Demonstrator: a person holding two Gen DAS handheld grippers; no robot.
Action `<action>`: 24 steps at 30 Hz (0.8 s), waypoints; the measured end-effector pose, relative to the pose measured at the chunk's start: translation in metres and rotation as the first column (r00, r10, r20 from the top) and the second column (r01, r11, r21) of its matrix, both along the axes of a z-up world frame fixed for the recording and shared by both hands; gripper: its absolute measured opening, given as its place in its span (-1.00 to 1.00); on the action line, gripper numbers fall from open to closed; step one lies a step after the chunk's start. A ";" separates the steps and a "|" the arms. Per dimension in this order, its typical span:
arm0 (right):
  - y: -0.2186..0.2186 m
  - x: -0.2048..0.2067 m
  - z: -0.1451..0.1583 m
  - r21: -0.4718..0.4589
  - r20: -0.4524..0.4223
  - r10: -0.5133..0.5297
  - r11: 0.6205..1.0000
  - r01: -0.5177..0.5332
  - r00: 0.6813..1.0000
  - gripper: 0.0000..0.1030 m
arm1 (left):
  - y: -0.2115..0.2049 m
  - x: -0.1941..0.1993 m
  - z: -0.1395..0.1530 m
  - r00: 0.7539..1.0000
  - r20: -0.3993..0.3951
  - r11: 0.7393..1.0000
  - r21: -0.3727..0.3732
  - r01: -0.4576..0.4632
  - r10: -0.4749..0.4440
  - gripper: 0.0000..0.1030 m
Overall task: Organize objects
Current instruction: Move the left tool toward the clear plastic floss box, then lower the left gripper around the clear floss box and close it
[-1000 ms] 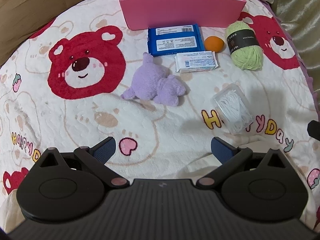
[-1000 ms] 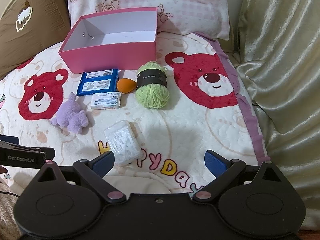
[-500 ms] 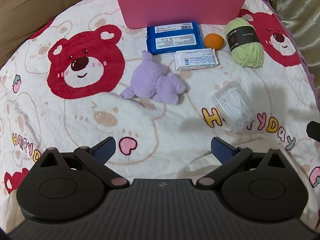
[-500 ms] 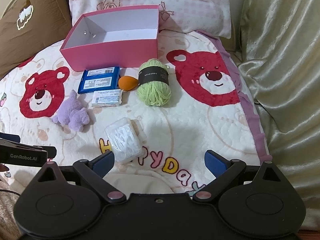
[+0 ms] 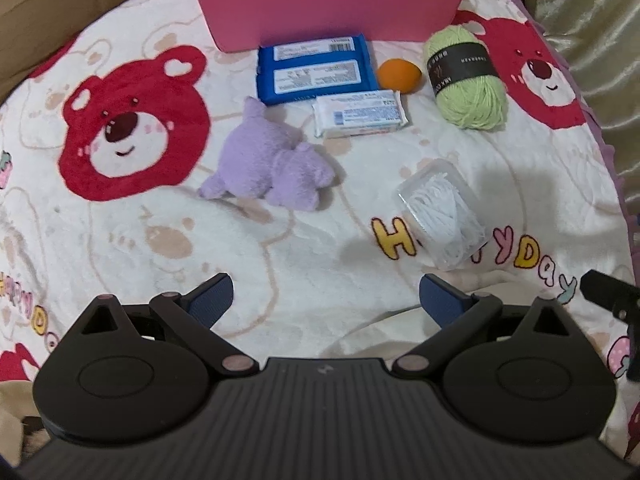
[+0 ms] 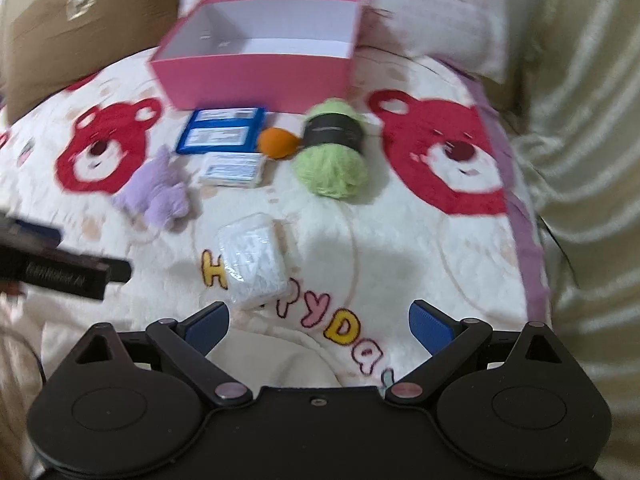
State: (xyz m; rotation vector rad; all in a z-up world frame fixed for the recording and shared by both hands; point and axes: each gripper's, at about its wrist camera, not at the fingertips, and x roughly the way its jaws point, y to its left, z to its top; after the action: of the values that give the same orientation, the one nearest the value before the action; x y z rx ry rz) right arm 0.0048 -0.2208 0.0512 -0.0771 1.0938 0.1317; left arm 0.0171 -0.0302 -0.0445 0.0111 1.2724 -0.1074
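Left gripper: fingers spread wide, nothing between them, above the cream bear-print blanket. Ahead of its fingers a purple plush toy; ahead of its right finger a clear plastic box of white floss picks. Right gripper: fingers spread, empty; the same box just beyond its left finger. Farther ahead: green yarn ball, open pink cardboard box.

Blanket: coloured letters near the front read "H", then "Y DAY", the middle covered by a clear packet. Left gripper body, seen from the right wrist view: white lettering, blurred, unreadable. Blue pack, white pack and yarn band: print too small to read.
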 end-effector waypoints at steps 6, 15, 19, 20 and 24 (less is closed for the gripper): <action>-0.002 0.000 -0.019 0.047 0.090 0.181 0.981 -0.186 0.979 0.89 | -0.008 0.004 -0.012 0.999 0.039 0.998 -0.057 -0.017 0.020 0.95; 0.008 0.015 -0.056 0.084 0.131 0.268 0.956 -0.280 0.954 0.73 | -0.022 0.018 -0.041 0.998 0.006 0.990 -0.124 -0.067 0.068 0.94; 0.020 0.017 -0.061 0.098 0.162 0.309 0.940 -0.327 0.937 0.73 | -0.017 0.027 -0.050 0.995 -0.017 0.984 -0.148 -0.102 0.100 0.85; 0.022 0.018 -0.062 0.099 0.167 0.325 0.934 -0.343 0.931 0.73 | -0.015 0.029 -0.052 0.993 -0.026 0.980 -0.160 -0.114 0.112 0.83; 0.029 0.028 -0.074 0.104 0.151 0.338 0.929 -0.355 0.929 0.73 | -0.016 0.036 -0.061 0.991 -0.044 0.977 -0.171 -0.130 0.124 0.82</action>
State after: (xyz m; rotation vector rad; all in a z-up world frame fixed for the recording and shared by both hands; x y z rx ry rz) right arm 0.0329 -0.1915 -0.0227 -0.1612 0.9294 0.5108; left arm 0.0527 -0.0461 -0.1060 -0.2228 1.2900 -0.1081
